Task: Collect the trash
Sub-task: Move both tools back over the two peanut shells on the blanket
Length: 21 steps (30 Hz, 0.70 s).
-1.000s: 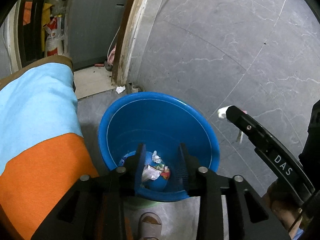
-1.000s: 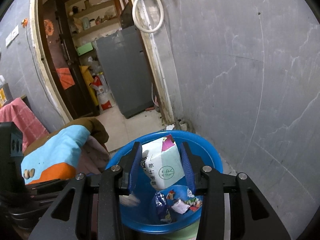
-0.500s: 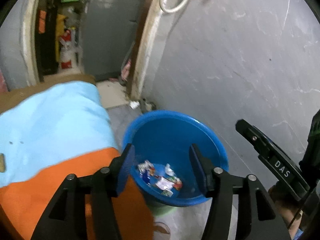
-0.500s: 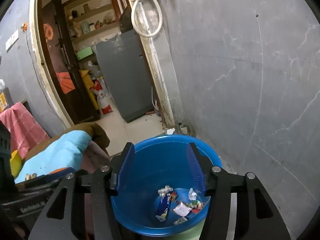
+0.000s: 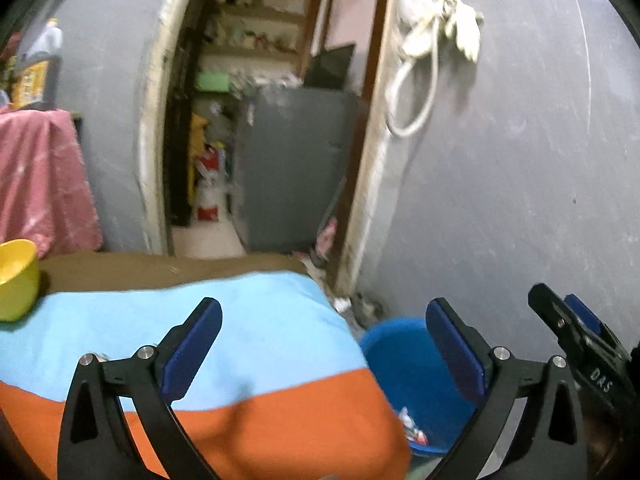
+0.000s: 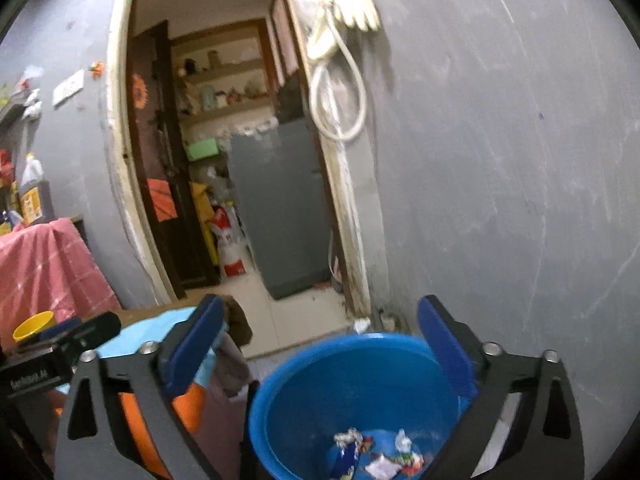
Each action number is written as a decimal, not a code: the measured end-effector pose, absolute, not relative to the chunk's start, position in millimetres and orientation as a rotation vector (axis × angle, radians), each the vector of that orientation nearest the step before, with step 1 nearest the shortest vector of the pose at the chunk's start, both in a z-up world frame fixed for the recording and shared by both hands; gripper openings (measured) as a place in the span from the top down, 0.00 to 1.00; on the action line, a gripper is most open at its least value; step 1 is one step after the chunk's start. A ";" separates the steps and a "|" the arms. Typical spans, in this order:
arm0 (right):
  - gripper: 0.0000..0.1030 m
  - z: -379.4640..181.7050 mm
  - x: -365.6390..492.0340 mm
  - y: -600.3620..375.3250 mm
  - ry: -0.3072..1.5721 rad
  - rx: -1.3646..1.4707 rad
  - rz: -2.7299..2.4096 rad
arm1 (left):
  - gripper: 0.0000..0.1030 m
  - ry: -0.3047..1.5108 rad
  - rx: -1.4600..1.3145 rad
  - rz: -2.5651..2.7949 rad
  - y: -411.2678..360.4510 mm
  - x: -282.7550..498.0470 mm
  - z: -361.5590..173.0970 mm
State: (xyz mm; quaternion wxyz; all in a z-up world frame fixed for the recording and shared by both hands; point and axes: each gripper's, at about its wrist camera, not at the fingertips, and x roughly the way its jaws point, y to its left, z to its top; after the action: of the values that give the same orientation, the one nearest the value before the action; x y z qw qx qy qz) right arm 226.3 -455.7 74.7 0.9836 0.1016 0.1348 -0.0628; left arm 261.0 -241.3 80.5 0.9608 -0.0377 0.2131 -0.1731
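Note:
A blue bucket (image 6: pixel 304 400) stands on the floor by the grey wall, with crumpled wrappers and paper scraps (image 6: pixel 376 452) at its bottom. My right gripper (image 6: pixel 320 302) hangs above its near rim, jaws opening wide, nothing between them. My left gripper (image 5: pixel 322 308) is over the cloth-covered table, jaws also opening and empty. From there the bucket (image 5: pixel 400 352) lies low and right, with some trash (image 5: pixel 412 428) showing. A finger of the right gripper (image 5: pixel 580 340) pokes in at the far right.
A table draped in light-blue and orange cloth (image 5: pixel 260 340) sits left of the bucket, with a yellow cup (image 5: pixel 16 280) on it. Behind are an open doorway with a grey fridge (image 5: pixel 296 168), a pink cloth (image 5: pixel 40 180) and a hose (image 5: pixel 416 80) on the wall.
The right gripper has let go of the white and green carton, which is gone from between its jaws. Both grippers have opened wide and tilted up from the bucket toward the doorway; the left swung over the table.

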 end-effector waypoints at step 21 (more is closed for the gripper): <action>0.00 102.2 216.9 -332.3 -0.016 0.101 0.105 | 0.02 0.196 -0.079 -0.057 -105.1 208.0 96.2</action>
State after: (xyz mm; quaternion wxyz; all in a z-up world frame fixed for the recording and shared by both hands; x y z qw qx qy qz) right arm 216.9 -332.3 102.2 0.9973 0.0504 -0.0079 0.0525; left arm 208.0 -105.1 96.2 0.9940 -0.0395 0.0978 -0.0283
